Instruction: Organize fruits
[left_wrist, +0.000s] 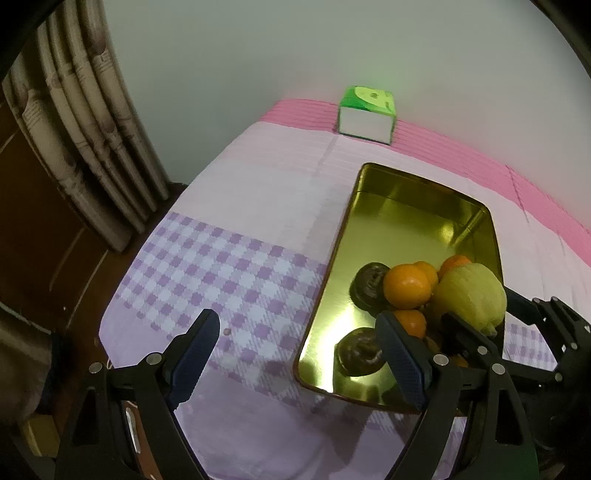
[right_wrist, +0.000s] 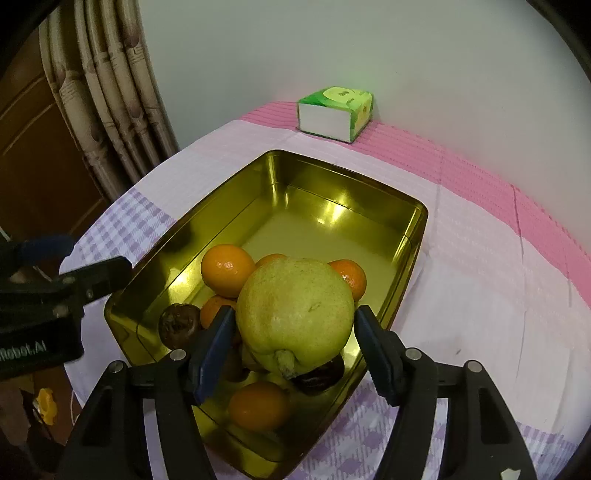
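The checked cloth (left_wrist: 229, 266) bears a golden tin (right_wrist: 332, 192). In its near end a big yellow-green pear (right_wrist: 295, 306) lies upon oranges (right_wrist: 227, 269). The right gripper (right_wrist: 295, 317) stands released around the pear; the left gripper (left_wrist: 299, 328) hangs open over the cloth.
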